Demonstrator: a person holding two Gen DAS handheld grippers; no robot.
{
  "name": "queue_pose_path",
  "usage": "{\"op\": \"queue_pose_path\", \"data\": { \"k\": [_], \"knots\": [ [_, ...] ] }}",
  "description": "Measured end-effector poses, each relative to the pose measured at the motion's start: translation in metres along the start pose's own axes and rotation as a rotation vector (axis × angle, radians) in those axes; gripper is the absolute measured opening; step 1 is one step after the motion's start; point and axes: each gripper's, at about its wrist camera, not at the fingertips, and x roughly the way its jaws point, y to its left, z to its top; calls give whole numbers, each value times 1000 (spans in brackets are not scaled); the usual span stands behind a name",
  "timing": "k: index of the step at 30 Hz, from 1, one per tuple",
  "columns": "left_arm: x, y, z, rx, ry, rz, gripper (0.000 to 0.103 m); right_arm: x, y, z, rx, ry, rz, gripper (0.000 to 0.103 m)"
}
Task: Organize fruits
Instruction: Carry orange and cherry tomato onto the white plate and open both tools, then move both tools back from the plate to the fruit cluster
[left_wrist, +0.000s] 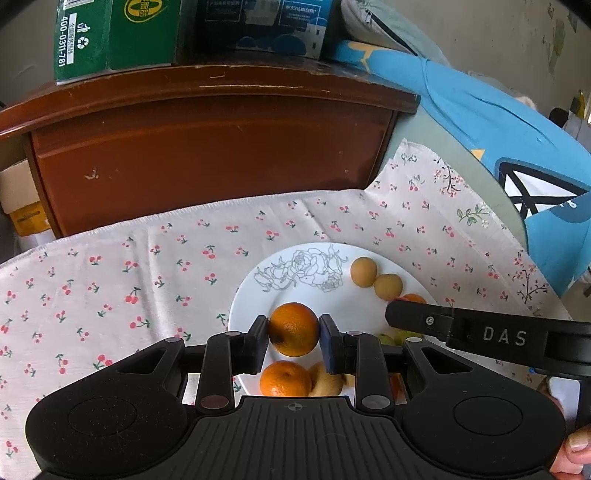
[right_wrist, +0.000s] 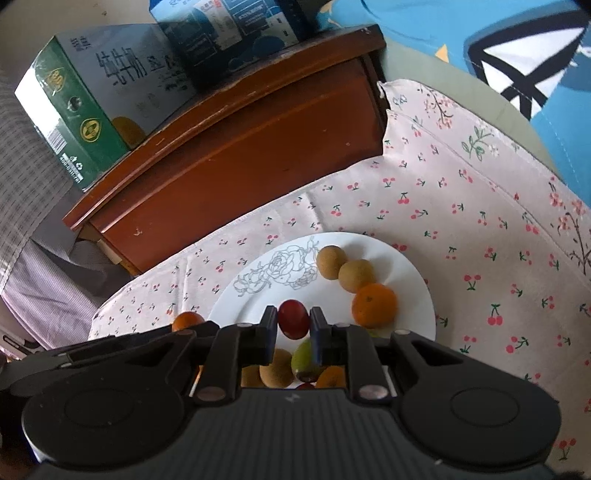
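Left wrist view: left tongs (left_wrist: 294, 341) pinching a mandarin (left_wrist: 293, 328) over the white plate (left_wrist: 255, 291), mid-placement; calling next for a gentle lowering onto a bare patch, then release. Right wrist view: right tongs (right_wrist: 293, 332) clamped on a small red fruit (right_wrist: 293, 318), possibly a jujube, above the same plate beside another mandarin (right_wrist: 374, 304); same set-down needed.

A cherry-print cloth (left_wrist: 147, 258) covers the surface. At twelve o'clock stands a brown wooden cabinet (left_wrist: 207, 147), bearing a green carton (left_wrist: 110, 37) and a dark blue box (left_wrist: 258, 26). Blue fabric (left_wrist: 498, 129) lies toward two o'clock.
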Motion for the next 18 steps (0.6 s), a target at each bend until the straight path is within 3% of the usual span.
{"op": "queue_pose_path", "data": {
  "k": [3, 5, 7, 11, 13, 18],
  "knots": [
    [-2, -2, 2, -1, -7, -4, 29, 3, -3, 1, 24, 3, -6, 23],
    [-5, -3, 4, -8, -17, -13, 36, 2, -3, 1, 25, -4, -8, 23],
    [-10, -4, 6, -12, -37, -3, 54, 0, -3, 3, 28, -14, -6, 23],
    [-26, -5, 14, -14, -85, 11, 61, -8, 3, 6, 5, -43, -3, 23],
    [-33, -2, 17, -33, -97, 25, 71, -10, 8, 7, -17, -54, -4, 23],
    [-51, 10, 19, -74, -110, 63, 77, -16, 17, 3, -56, -55, 9, 24]
  ]
}}
